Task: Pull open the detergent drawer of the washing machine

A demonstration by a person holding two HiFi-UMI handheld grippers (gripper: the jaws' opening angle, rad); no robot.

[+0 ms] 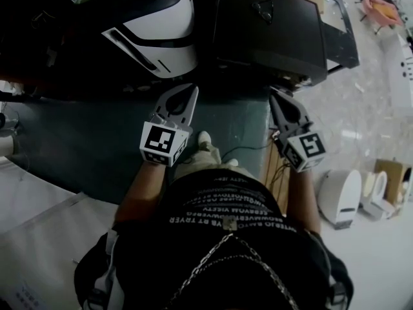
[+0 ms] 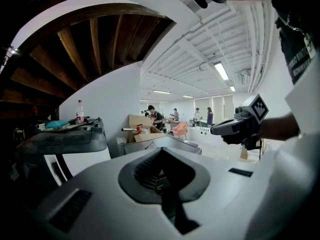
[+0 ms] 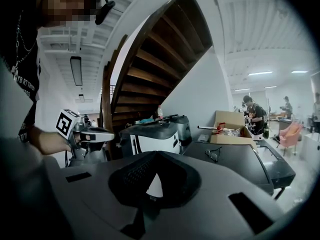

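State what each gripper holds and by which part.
Nothing is held: the left gripper and right gripper both show jaws together with nothing between them.

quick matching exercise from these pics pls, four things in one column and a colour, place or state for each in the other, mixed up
1 washing machine
2 glasses
3 cardboard box
4 right gripper

a jaws together, holding nothing
b lying on the black surface
c white front, dark top
d brown, open at the top

Pairs: 1-c, 2-b, 3-d, 4-a
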